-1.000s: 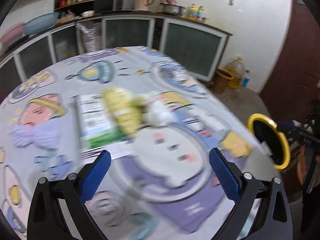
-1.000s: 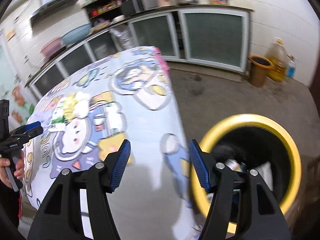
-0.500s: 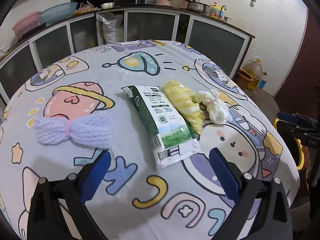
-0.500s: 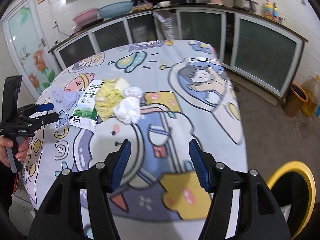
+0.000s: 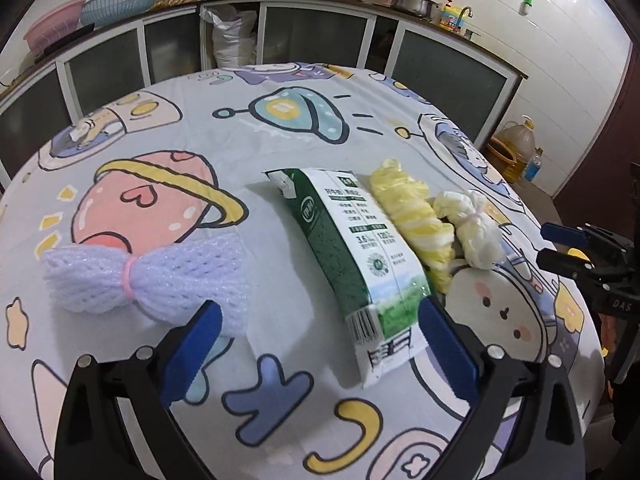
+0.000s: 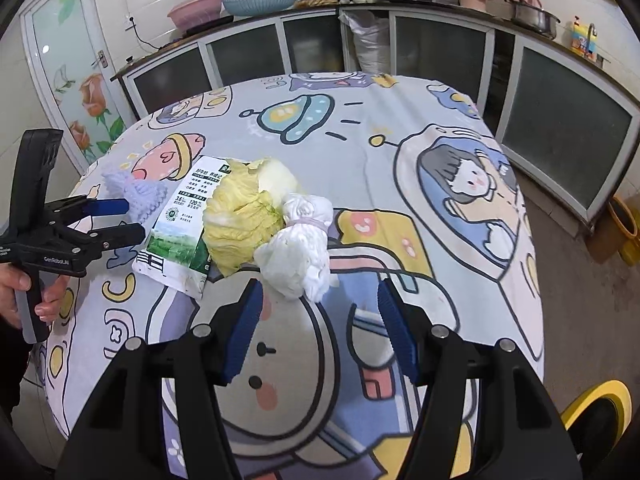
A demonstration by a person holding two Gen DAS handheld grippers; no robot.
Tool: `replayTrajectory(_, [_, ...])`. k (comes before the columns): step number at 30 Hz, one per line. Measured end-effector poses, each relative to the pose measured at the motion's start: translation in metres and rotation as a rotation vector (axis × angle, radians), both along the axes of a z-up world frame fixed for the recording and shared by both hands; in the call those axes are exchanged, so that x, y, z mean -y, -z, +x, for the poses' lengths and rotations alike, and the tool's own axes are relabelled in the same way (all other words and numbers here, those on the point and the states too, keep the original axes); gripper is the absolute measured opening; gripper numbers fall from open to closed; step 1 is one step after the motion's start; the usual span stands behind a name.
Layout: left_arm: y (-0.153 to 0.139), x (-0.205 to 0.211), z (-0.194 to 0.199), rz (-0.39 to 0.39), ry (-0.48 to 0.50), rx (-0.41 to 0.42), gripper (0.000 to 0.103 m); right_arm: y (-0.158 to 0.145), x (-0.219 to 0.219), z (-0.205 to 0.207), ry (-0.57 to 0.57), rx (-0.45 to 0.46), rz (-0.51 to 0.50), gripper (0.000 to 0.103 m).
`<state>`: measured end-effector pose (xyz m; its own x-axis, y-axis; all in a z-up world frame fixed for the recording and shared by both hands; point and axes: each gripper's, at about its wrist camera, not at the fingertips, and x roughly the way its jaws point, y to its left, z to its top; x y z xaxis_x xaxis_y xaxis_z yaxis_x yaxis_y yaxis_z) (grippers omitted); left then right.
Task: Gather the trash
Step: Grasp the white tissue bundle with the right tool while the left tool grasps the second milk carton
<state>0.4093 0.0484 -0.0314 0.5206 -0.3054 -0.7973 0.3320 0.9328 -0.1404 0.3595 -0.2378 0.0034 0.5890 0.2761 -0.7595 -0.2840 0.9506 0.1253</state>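
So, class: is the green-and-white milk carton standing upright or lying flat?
Lying flat: the milk carton rests on its broad printed side on the tablecloth.

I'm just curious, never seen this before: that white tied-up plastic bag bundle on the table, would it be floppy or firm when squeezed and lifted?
The white bag bundle looks crinkled and puffy, so it will probably squash under the pads rather than resist. It seems light, likely thin film cinched by a band at the waist. It leans against the yellow bundle, so lifting it may nudge that one.
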Motion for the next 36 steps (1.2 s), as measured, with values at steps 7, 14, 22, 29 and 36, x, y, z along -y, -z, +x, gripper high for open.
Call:
replayTrajectory(7, [0.002, -0.001, 0.024, -0.042, -0.011, -0.041, 0.095, 0.005, -0.009, 0.014, -0.013, -0.007, -0.009, 0.058])
replayTrajectory(14, [0.007, 0.006, 0.041, -0.073, -0.002, -0.091, 0.095, 0.009, -0.014, 0.02, -0.027, -0.013, -0.018, 0.058])
replayTrajectory(22, [0.009, 0.008, 0.052, -0.08, -0.003, -0.113, 0.095, 0.013, -0.015, 0.024, -0.035, -0.023, -0.019, 0.058])
replayTrajectory(29, [0.012, 0.015, 0.057, -0.085, 0.019, -0.126, 0.095, 0.017, -0.021, 0.028, -0.054, -0.03, -0.03, 0.058])
replayTrajectory(36, [0.026, 0.023, 0.068, -0.075, 0.039, -0.173, 0.095, 0.029, -0.021, 0.044, -0.045, -0.065, -0.023, 0.058])
